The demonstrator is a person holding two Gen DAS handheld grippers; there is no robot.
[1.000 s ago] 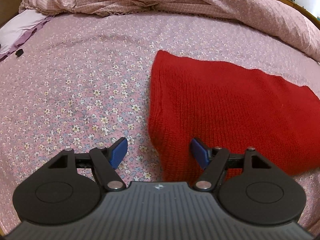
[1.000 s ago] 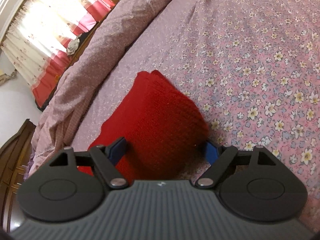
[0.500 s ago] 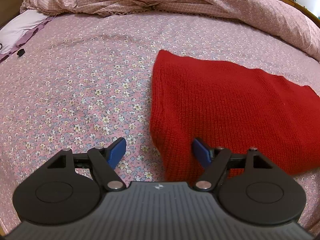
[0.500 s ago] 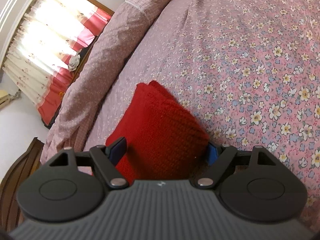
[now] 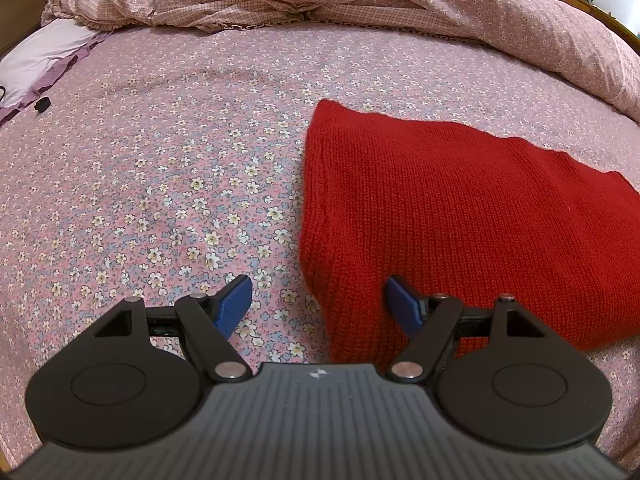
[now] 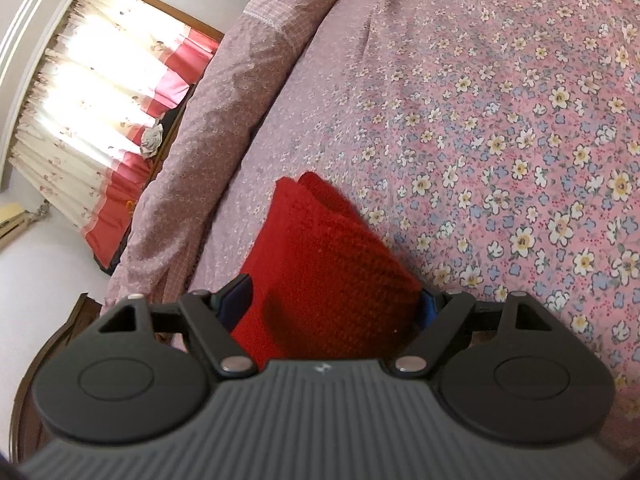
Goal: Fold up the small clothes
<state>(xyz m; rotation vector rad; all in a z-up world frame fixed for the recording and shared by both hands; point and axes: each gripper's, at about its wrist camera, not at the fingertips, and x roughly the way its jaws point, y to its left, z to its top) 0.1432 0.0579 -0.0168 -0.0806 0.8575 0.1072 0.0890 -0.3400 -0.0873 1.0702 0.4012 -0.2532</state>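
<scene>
Right now a red knitted garment (image 5: pixel 460 220), folded into a flat oblong, lies on a bed (image 5: pixel 160 140) covered with a pink flowered sheet. In the left wrist view it takes up the right half of the mattress, and one of its corners reaches down between the two blue fingers (image 5: pixel 234 304) of the left gripper (image 5: pixel 318 304). Those fingers stand well apart: one hangs over bare sheet, the other over the knit, and neither presses on the cloth, so the left gripper is open and holds nothing.

Seen from the right wrist, the right gripper (image 6: pixel 332 304) straddles the other end of the garment (image 6: pixel 320 264), where the stacked layers of the fold show at the far corner. Its fingers (image 6: pixel 236 300) are spread wide, one at each side of the bundle. The far one is partly hidden behind the knit, and the cloth here is blurred, so it is hard to be sure, but the pads seem to sit beside the fabric and not to clamp it.

A rumpled pink quilt (image 5: pixel 360 4) is heaped along the far edge of the bed. A small black object (image 5: pixel 42 104) lies on the sheet near a pale pillow (image 5: pixel 36 56). Bright curtains (image 6: pixel 100 100) with a red hem hang beyond the quilt in the right wrist view.
</scene>
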